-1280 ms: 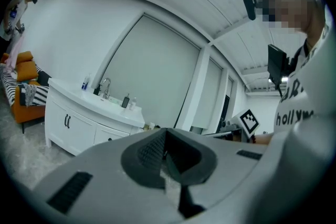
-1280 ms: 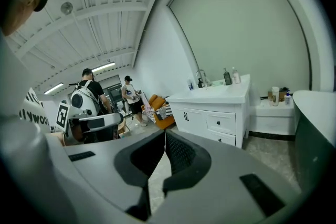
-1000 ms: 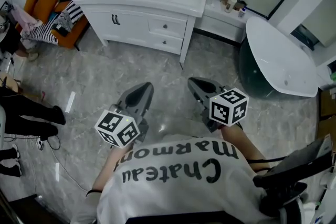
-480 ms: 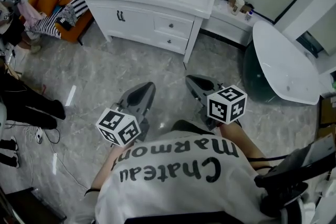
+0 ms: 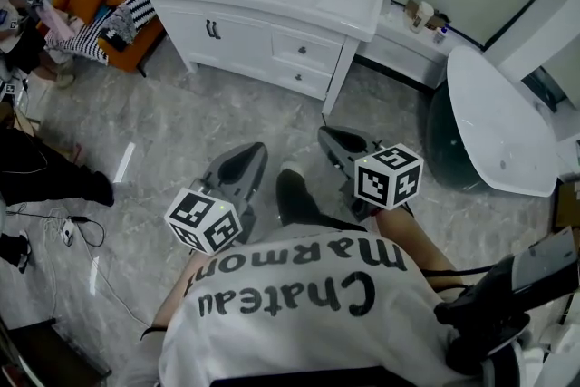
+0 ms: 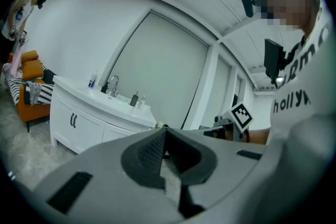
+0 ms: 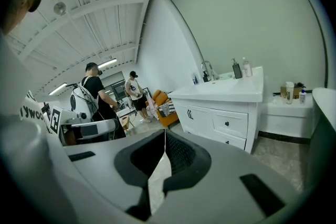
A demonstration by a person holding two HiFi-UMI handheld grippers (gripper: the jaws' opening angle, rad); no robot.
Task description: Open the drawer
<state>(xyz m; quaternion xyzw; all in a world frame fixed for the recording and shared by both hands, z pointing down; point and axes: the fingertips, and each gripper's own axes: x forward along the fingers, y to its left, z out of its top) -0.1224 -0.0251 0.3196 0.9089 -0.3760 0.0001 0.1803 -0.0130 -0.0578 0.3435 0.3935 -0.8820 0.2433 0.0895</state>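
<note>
My left gripper [image 5: 246, 154] and right gripper [image 5: 332, 140] both have their jaws clenched on nothing, held over the floor [image 5: 181, 131], well apart from the vanity [image 5: 227, 36]. Two drawers sit in the vanity's right half under the worktop [image 5: 349, 0]: the top drawer [image 5: 313, 50] and the lower drawer [image 5: 308, 82]. Both are closed, and each has a small dark knob [image 7: 227, 124]. I judge the top drawer stiff, light and free-sliding. Its knob looks small and probably slick, so I'd open my right jaws, pinch it squarely and pull level.
</note>
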